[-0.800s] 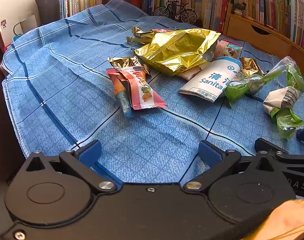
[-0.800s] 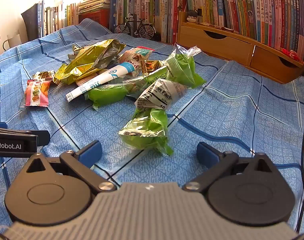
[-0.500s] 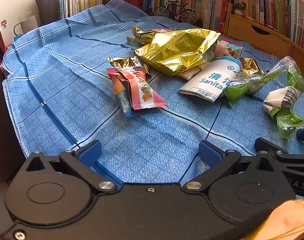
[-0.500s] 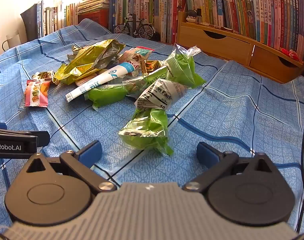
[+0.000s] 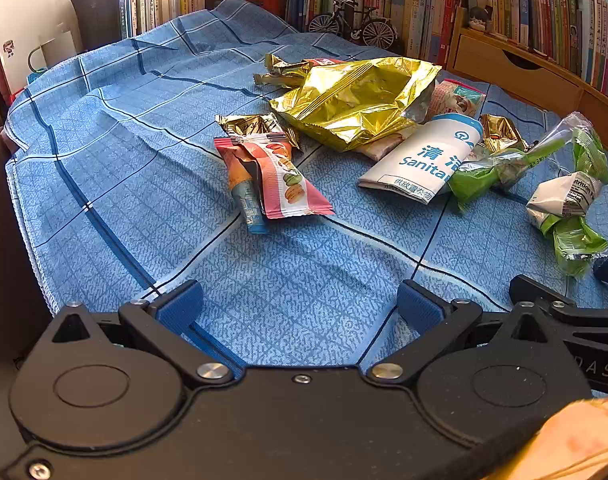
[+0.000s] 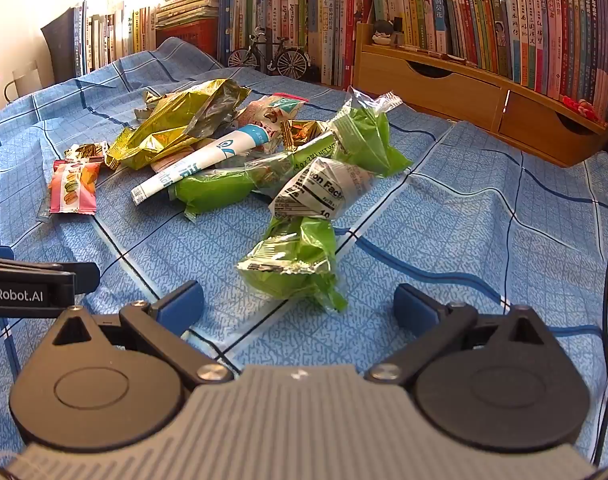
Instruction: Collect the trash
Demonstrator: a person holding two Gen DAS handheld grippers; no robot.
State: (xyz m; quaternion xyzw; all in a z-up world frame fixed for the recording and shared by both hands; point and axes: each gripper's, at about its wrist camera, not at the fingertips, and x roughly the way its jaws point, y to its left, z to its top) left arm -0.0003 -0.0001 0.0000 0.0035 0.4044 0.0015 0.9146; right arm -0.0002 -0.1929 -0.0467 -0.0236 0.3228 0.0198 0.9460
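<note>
Surface: blue checked cloth (image 5: 124,184) lying wrinkled | Room: books (image 6: 443,12) lining 12 o'clock, toy bicycle (image 6: 270,56) in front | Trash: crumpled gold bag (image 5: 355,100), pink wrapper (image 5: 280,180), white pack (image 5: 427,160), green wrappers (image 6: 296,264) lying clustered mid-cloth | Left gripper (image 5: 300,304): hanging released, empty | Right gripper (image 6: 300,304): hanging released, green wrapper at 12 o'clock

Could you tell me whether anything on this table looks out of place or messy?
Yes: empty snack wrappers lie strewn over the blue checked cloth, among them a crumpled gold foil bag, a pink macaron wrapper, a white sanitary bag and twisted green wrappers. The cloth itself is rumpled. Nothing looks spilled or broken.
</note>
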